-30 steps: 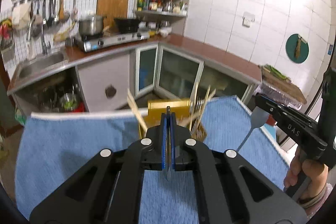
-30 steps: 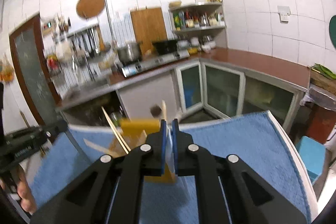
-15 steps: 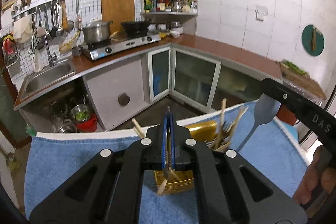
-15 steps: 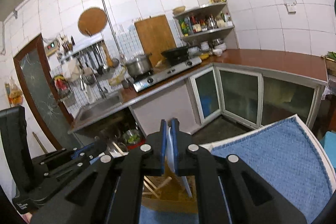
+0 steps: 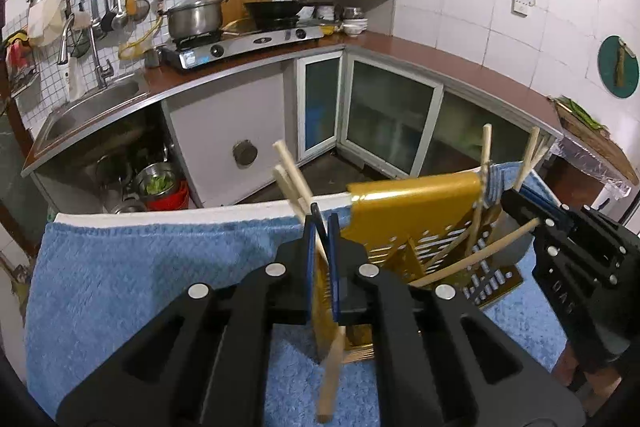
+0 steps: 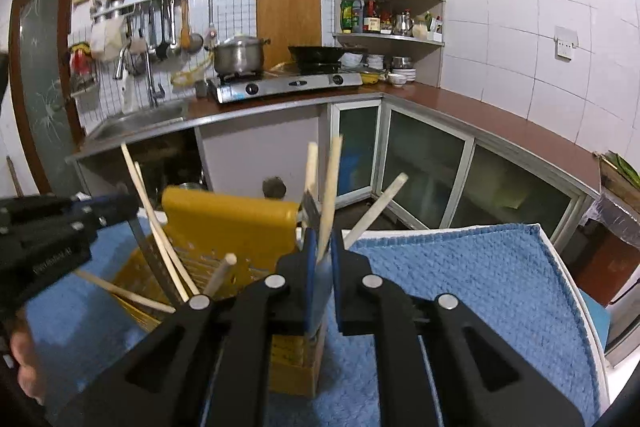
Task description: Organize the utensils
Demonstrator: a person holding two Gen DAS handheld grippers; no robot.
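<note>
A yellow utensil holder (image 5: 416, 211) stands on the blue towel (image 5: 120, 267), with several wooden chopsticks (image 5: 486, 167) and a metal utensil leaning in it. My left gripper (image 5: 321, 227) is slightly parted just above the holder's left side, with a wooden stick (image 5: 332, 363) still between its pads. My right gripper (image 6: 322, 239) hovers over the holder (image 6: 228, 223) from the other side, its pads slightly parted around a pale handle (image 6: 330, 187) that stands in the holder. The right gripper also shows in the left wrist view (image 5: 520, 199).
The towel (image 6: 460, 287) covers a table whose far edge faces kitchen cabinets (image 5: 384, 115). A counter with a stove (image 5: 248, 43), pot and sink (image 5: 92, 99) lies beyond. The person's hand (image 6: 24, 363) shows at the lower left.
Both grippers came down close over the yellow holder. Both pairs of pads have parted slightly around the sticks they held.
</note>
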